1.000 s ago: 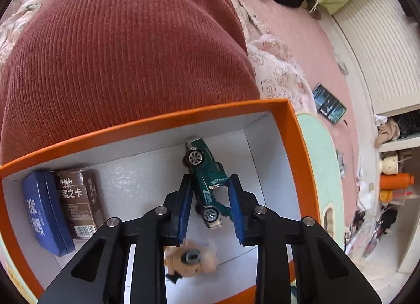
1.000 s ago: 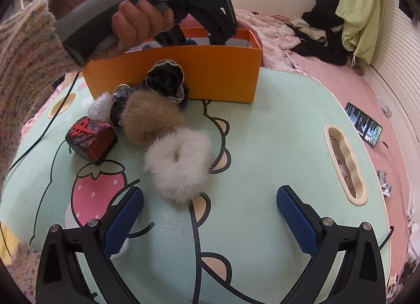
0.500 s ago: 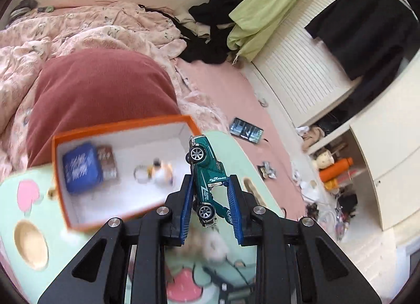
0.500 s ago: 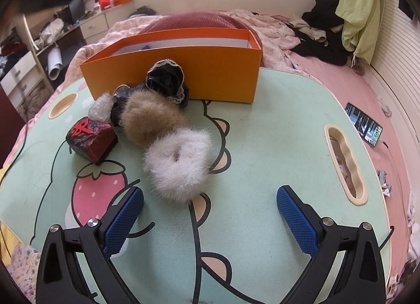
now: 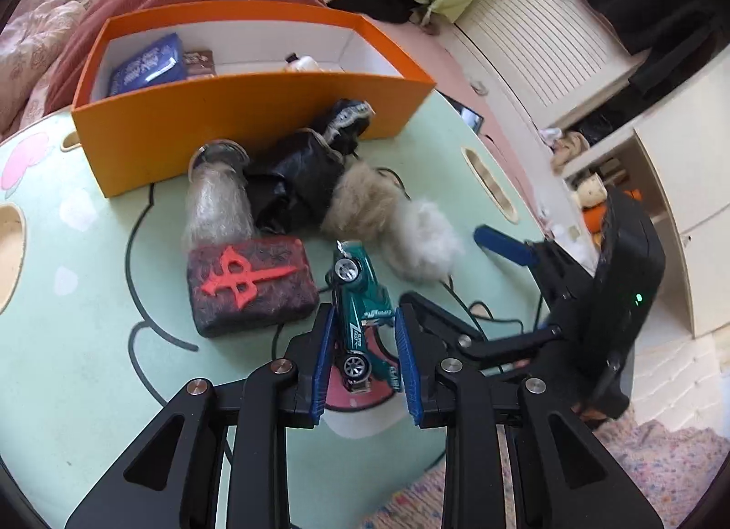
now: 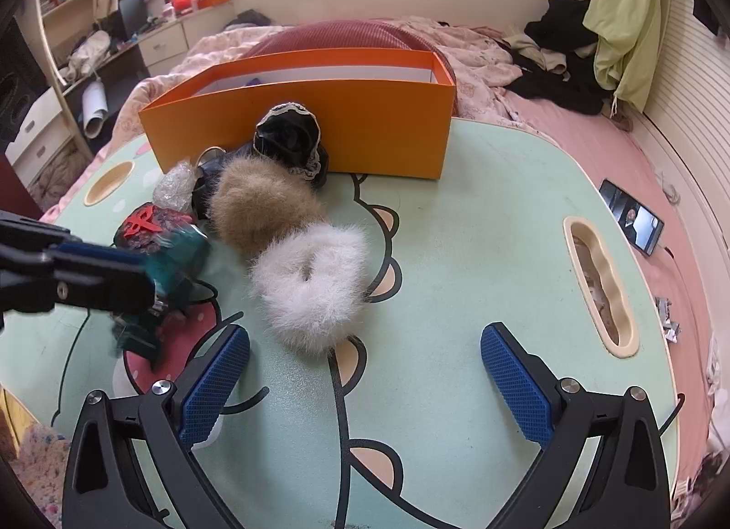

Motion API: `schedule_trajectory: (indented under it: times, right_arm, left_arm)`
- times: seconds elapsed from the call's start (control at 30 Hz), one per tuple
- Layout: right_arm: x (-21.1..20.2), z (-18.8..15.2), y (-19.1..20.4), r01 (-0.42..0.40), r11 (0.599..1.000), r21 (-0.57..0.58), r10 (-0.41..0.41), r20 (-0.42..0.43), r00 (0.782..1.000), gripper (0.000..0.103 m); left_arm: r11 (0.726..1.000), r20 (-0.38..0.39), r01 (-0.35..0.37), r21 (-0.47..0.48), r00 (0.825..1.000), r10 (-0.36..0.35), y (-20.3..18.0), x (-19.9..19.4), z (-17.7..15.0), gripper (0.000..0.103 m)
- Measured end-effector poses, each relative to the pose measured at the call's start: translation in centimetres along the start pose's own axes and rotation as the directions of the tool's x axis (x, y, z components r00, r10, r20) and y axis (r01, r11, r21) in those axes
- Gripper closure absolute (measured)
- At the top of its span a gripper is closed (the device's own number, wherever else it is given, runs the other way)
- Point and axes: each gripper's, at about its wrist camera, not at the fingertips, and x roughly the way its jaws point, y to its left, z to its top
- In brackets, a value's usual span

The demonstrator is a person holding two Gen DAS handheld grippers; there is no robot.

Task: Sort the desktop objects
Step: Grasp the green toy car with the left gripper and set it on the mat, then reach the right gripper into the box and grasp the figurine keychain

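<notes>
My left gripper point(image 5: 362, 348) is shut on a green toy car point(image 5: 360, 307) and holds it over the table's near side, beside a dark block with a red symbol point(image 5: 251, 282). In the right wrist view the left gripper point(image 6: 150, 296) and the car point(image 6: 178, 255) show blurred at the left. My right gripper point(image 6: 365, 374) is open and empty, just in front of a white fluffy scrunchie point(image 6: 310, 282). A tan fluffy scrunchie point(image 6: 260, 209) and a black lace-edged cloth point(image 6: 287, 141) lie before the orange box point(image 6: 365, 123).
The orange box point(image 5: 237, 104) holds a blue tin point(image 5: 146, 65), a brown pack point(image 5: 198, 63) and a small figure point(image 5: 301, 63). A clear plastic bundle point(image 5: 216, 200) lies by the dark block. The mint table point(image 6: 492, 227) has cut-out handles. A phone point(image 6: 632, 216) lies on the bed.
My left gripper has carried the green car out of the orange box, up and back, and down to the table's near side by the dark block. The right gripper has stayed still and open.
</notes>
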Motion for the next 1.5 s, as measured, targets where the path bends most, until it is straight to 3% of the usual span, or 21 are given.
schedule_trajectory:
  times: [0.13,0.23,0.37,0.5,0.57,0.63,0.8,0.9,1.03,1.13,1.2,1.27,1.37,1.5]
  right_arm:
    - [0.0,0.0,0.1,0.000,1.000,0.000,0.000,0.000,1.000,0.002]
    - [0.0,0.0,0.0,0.000,1.000,0.000,0.000,0.000,1.000,0.002]
    - [0.0,0.0,0.0,0.000,1.000,0.000,0.000,0.001,1.000,0.002]
    - [0.0,-0.1,0.0,0.000,1.000,0.000,0.000,0.001,1.000,0.002]
    - [0.0,-0.1,-0.2,-0.001,1.000,0.000,0.001,0.001,1.000,0.002]
    - [-0.1,0.0,-0.2,-0.001,1.000,0.000,0.001,0.003,1.000,0.001]
    - [-0.2,0.1,-0.4,-0.015,1.000,-0.010,0.015,-0.005,1.000,0.002]
    - [-0.7,1.3,0.1,-0.028,0.996,-0.088,0.026,-0.026,0.999,0.017]
    - [-3.7,5.9,0.1,-0.046,0.991,-0.129,0.056,0.079,0.995,0.018]
    - [-4.1,11.4,-0.2,-0.131,0.986,-0.102,0.141,0.096,0.985,0.018]
    - [-2.2,14.8,-0.4,-0.150,0.986,-0.067,0.153,0.043,0.987,0.019]
    - [1.1,17.4,-0.4,-0.139,0.990,-0.030,0.137,-0.054,0.989,0.032]
    - [6.0,19.8,-0.5,-0.151,0.988,0.017,0.152,-0.192,0.970,0.044]
    - [10.4,20.6,0.0,-0.103,0.994,0.023,0.106,-0.289,0.952,0.044]
  left_arm:
    - [1.000,0.133,0.025,0.004,0.991,-0.025,0.0,-3.3,-1.2,0.034]
    - [0.996,0.184,-0.083,0.042,0.980,0.074,0.1,-4.8,-2.8,0.031]
    - [0.970,0.140,-0.229,0.076,0.966,0.217,0.2,-3.9,-5.3,0.031]
    - [0.951,0.101,-0.300,0.068,0.951,0.293,0.6,-0.8,-6.7,0.030]
    - [0.922,0.160,-0.377,0.084,0.919,0.361,0.3,-0.1,-6.9,0.023]
    - [0.886,0.184,-0.451,0.108,0.885,0.428,0.0,0.9,-6.9,0.002]
    - [0.892,0.183,-0.441,0.102,0.889,0.419,0.8,1.2,-6.9,0.000]
    - [0.896,0.184,-0.434,0.096,0.892,0.412,0.9,1.2,-6.9,0.000]
    - [0.895,0.185,-0.436,0.097,0.891,0.415,1.0,1.1,-7.0,0.000]
    - [0.894,0.185,-0.437,0.099,0.891,0.415,0.8,1.1,-7.0,0.000]
    - [0.894,0.185,-0.437,0.099,0.891,0.415,0.7,1.0,-6.9,0.000]
    - [0.894,0.185,-0.437,0.100,0.891,0.415,0.8,1.0,-7.0,0.000]
    - [0.894,0.185,-0.436,0.099,0.891,0.414,0.8,1.0,-7.0,0.000]
    - [0.894,0.185,-0.437,0.099,0.891,0.415,0.7,1.0,-6.9,0.000]
